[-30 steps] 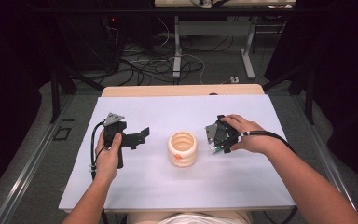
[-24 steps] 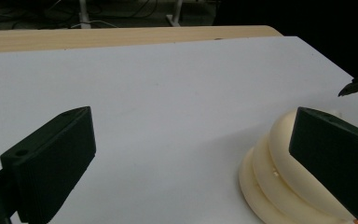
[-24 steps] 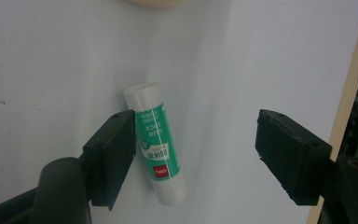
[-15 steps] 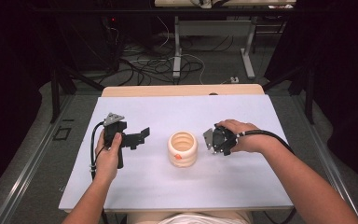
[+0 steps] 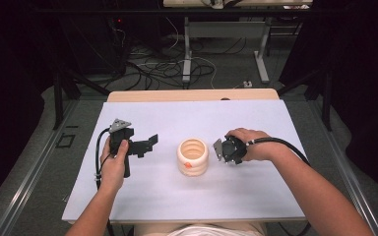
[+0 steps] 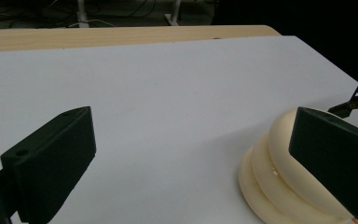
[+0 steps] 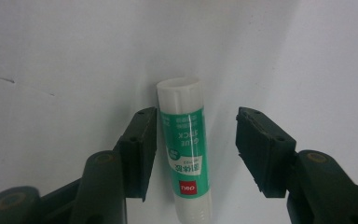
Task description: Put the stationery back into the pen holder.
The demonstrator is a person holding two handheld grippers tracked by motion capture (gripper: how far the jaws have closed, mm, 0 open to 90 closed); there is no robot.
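The right gripper [image 7: 193, 154] points straight down at the white table [image 5: 142, 196], and a glue stick [image 7: 185, 154] with a green label lies flat on it between the jaws. The jaws have just been closing; in the right gripper view the left one looks to be against the tube or very nearly so, while the right one stands visibly apart, so nothing is gripped yet. In the high view this gripper [image 5: 230, 150] sits just right of a cream ribbed pot [image 5: 193, 156], which stands upright at the middle of the table. The left gripper [image 5: 147, 143] is held level, well left of the pot, jaws wide apart and empty (its own view shows the pot's flank [image 6: 279, 182] behind one jaw). To take the stick well, I would shift the right gripper a little sideways so the tube lies midway between the jaws, or else the nearer jaw will likely roll it as they meet. The jaws already cross the label near the tube's middle, a good place to clamp. Then close slowly until both pads bear on the round body, and lift only after that.
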